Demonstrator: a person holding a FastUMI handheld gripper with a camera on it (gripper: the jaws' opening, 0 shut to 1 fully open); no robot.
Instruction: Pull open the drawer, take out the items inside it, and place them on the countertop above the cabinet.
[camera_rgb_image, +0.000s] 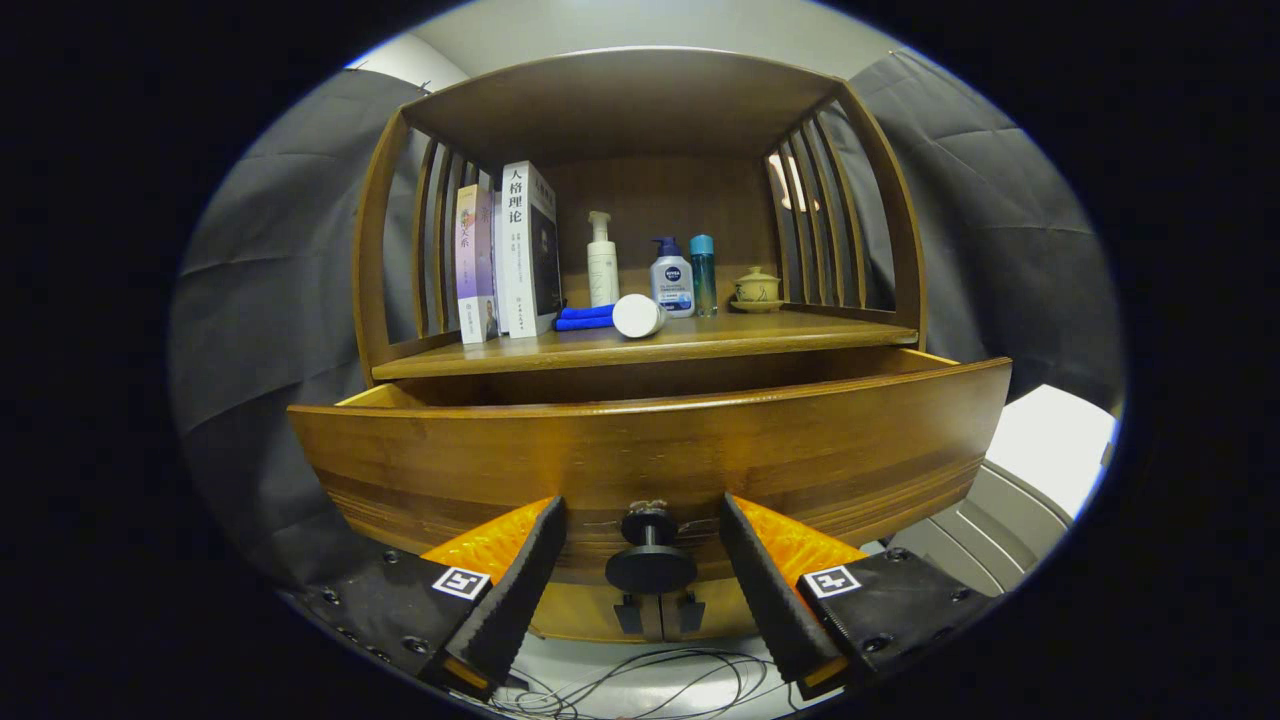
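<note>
Hand-held gripper (645, 530) facing the front panel of a wooden drawer (650, 450), its two fingers spread wide, one on each side of the drawer's dark round knob (650, 567). Neither finger touches the knob; the jaws hold nothing. The drawer stands pulled partway out of the cabinet (640, 100), its curved front just ahead of the fingertips and its pale side walls visible at both ends. Its interior cannot be seen from this angle.

Above the drawer lies the surface (700, 340) of the cabinet, enclosed by slatted sides and a top board. On it, from left to right: two upright books (505, 255); a blue cloth (585, 318) lying flat with a white cylindrical container (637, 315) on its side just beside it; a white pump bottle (601, 262); a blue-capped lotion bottle (672, 280); a slim teal-capped bottle (703, 265); and a small lidded ceramic cup (757, 290) on a saucer. Loose cables (640, 680) lie on the floor below the gripper.
</note>
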